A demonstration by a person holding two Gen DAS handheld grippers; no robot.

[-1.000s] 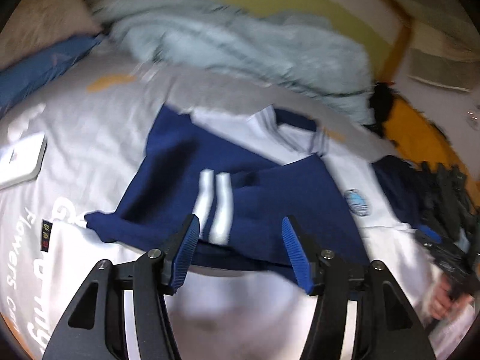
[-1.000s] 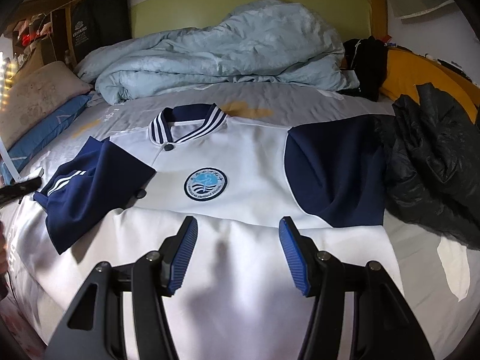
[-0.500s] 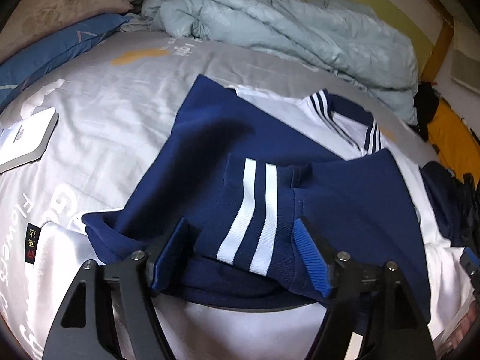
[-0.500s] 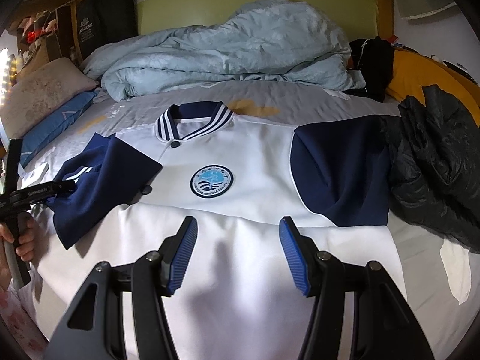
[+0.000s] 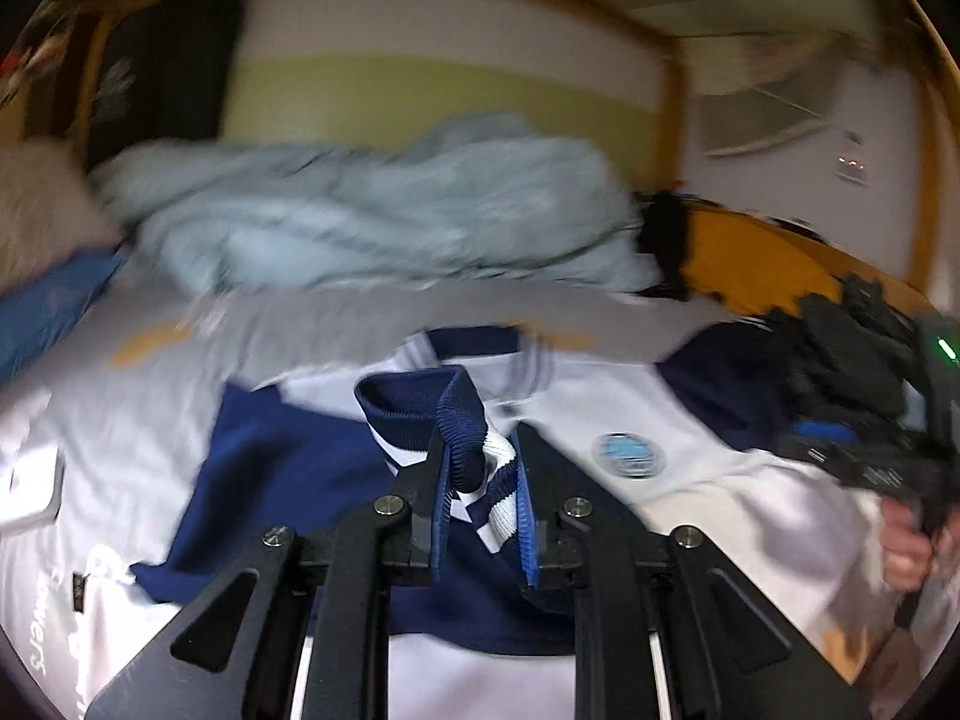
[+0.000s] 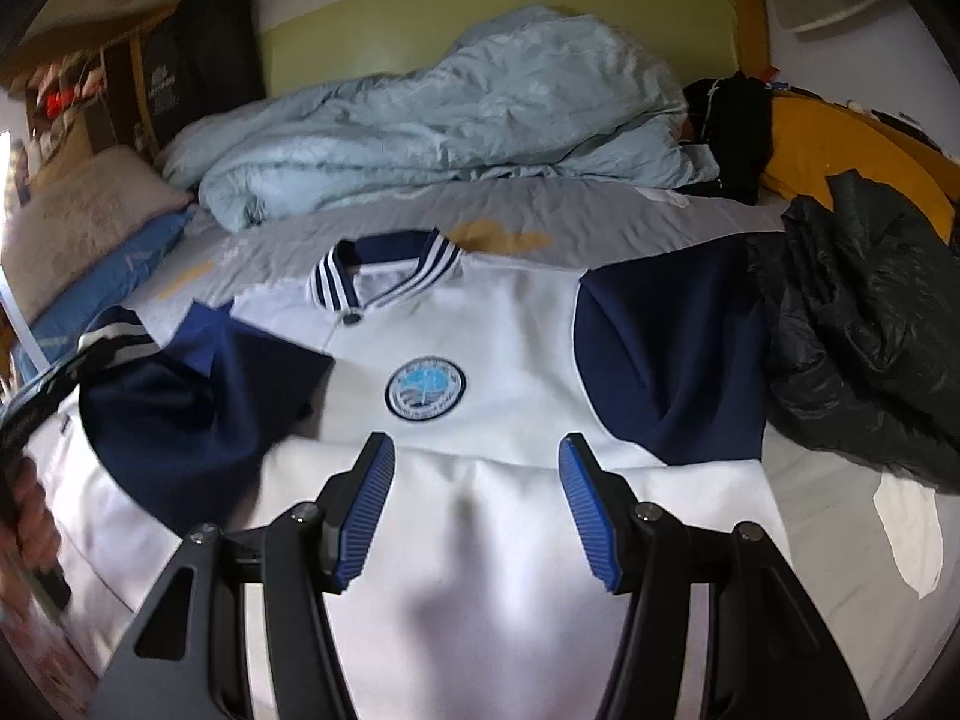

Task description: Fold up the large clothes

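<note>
A white jacket (image 6: pixel 480 336) with navy sleeves, a striped collar and a round blue badge (image 6: pixel 425 387) lies front up on the bed. My left gripper (image 5: pixel 480 474) is shut on the striped cuff (image 5: pixel 465 414) of the jacket's left-hand navy sleeve (image 5: pixel 282 468) and holds it raised above the jacket; the sleeve and cuff also show lifted in the right wrist view (image 6: pixel 180 402). My right gripper (image 6: pixel 477 480) is open and empty, above the jacket's white lower front. The other navy sleeve (image 6: pixel 666 360) lies flat.
A crumpled pale blue duvet (image 6: pixel 432 126) fills the head of the bed. A black puffer jacket (image 6: pixel 864 330) lies at the right, touching the flat sleeve. Pillows (image 6: pixel 78 216) sit at the left. A white flat object (image 5: pixel 27 480) lies on the sheet at the left.
My left gripper has closed on the striped cuff and lifted it up off the bed, swinging toward the jacket's middle. My right gripper has stayed open in place.
</note>
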